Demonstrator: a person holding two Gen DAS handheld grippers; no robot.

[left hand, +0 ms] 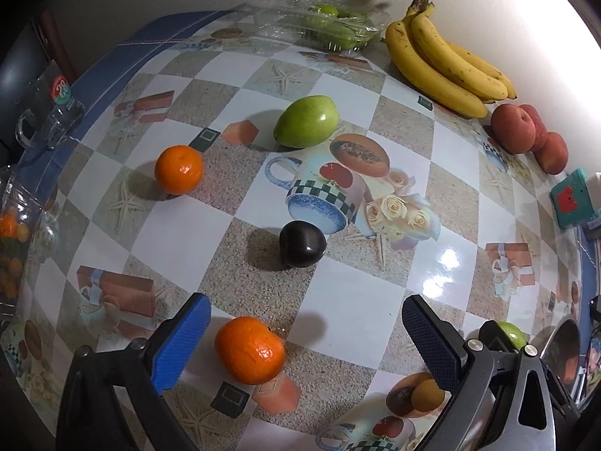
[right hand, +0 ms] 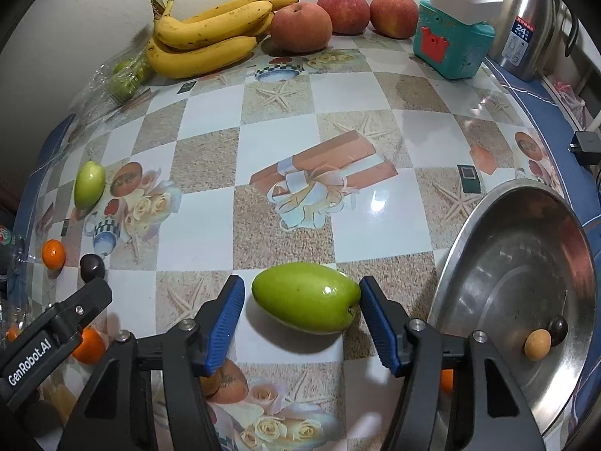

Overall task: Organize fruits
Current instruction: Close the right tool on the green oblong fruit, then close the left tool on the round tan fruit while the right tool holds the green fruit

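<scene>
My right gripper (right hand: 301,282) points down at a green mango-shaped fruit (right hand: 306,298) lying on the table. The fruit is between the blue pads: the right pad (right hand: 377,323) touches its stem end, while a small gap shows at the left pad (right hand: 225,319). My left gripper (left hand: 305,302) is open above the table, with an orange (left hand: 249,349) between its fingers, nearer the left one and untouched. Beyond it lie a dark plum (left hand: 302,244), a second orange (left hand: 179,169) and another green fruit (left hand: 306,121).
A steel bowl (right hand: 488,225) at the right holds a small tan fruit (right hand: 538,344) and a dark one (right hand: 557,330). Along the wall are bananas (right hand: 210,34), peaches (right hand: 300,28), a teal box (right hand: 450,45), a kettle (right hand: 526,26) and a clear plastic box (left hand: 323,26) of green fruits.
</scene>
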